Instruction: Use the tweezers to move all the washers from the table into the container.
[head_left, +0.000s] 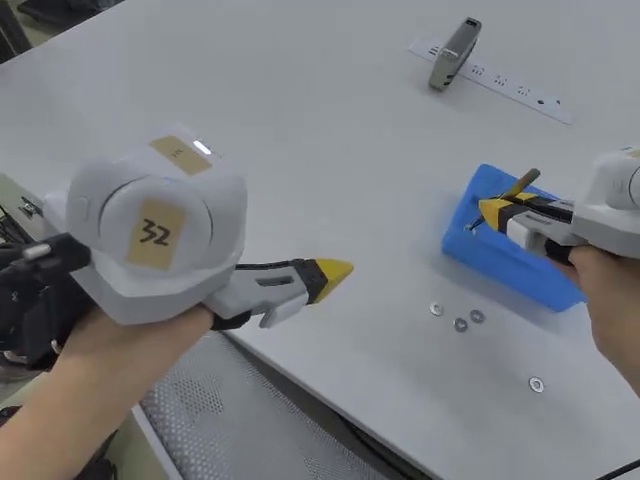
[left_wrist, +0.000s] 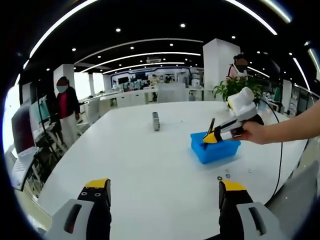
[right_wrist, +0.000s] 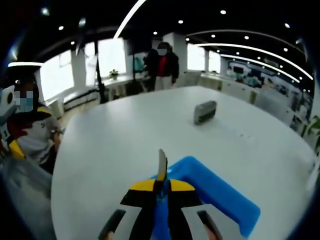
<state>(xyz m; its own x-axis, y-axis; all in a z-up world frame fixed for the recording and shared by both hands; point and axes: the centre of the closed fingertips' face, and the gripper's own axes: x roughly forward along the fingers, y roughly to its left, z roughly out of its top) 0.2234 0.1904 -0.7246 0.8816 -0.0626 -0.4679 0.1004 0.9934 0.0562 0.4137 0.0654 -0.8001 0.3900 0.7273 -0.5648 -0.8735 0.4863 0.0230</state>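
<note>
Several small metal washers (head_left: 460, 324) lie loose on the white table (head_left: 300, 130), just in front of the blue container (head_left: 505, 250); one more washer (head_left: 537, 384) sits nearer the table edge. My right gripper (head_left: 497, 212) hovers over the container, shut on the tweezers (head_left: 522, 184), whose tips point up and away. In the right gripper view the tweezers (right_wrist: 161, 167) stick out from my right gripper (right_wrist: 161, 186) above the container (right_wrist: 215, 192). My left gripper (head_left: 335, 272) is open at the table's near edge. The left gripper view has my left gripper (left_wrist: 165, 192) wide apart, facing the container (left_wrist: 215, 148) and washers (left_wrist: 223, 176).
A grey device (head_left: 455, 52) rests on a white power strip (head_left: 510, 86) at the far side of the table. A grey mesh surface (head_left: 230, 400) lies below the near table edge. People stand beyond the table (left_wrist: 62, 107).
</note>
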